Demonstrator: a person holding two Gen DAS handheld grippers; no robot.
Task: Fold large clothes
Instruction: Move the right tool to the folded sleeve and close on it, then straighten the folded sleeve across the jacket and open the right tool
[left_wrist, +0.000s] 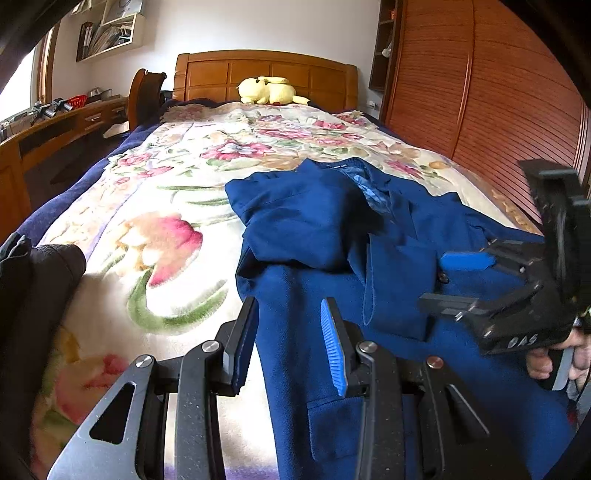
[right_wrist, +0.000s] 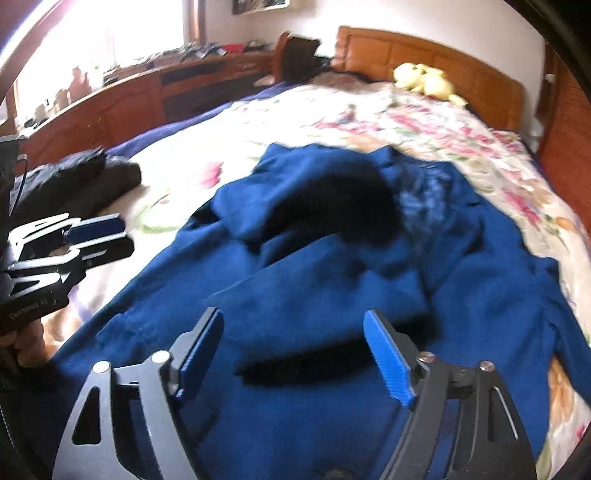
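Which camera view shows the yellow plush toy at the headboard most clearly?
The left wrist view: the plush toy is sharp and centred against the headboard. The right wrist view shows it blurred and washed out, near the upper right.

We see daylight entering from the window, which is blown out to white glare in the right wrist view and washes the near bed edge pale. That view is smeared by motion blur; the blue jacket loses its detail, with a dark shadow near its collar. The left wrist view is sharper and evenly lit. Both bend strongly at the rims, with black vignetted corners.
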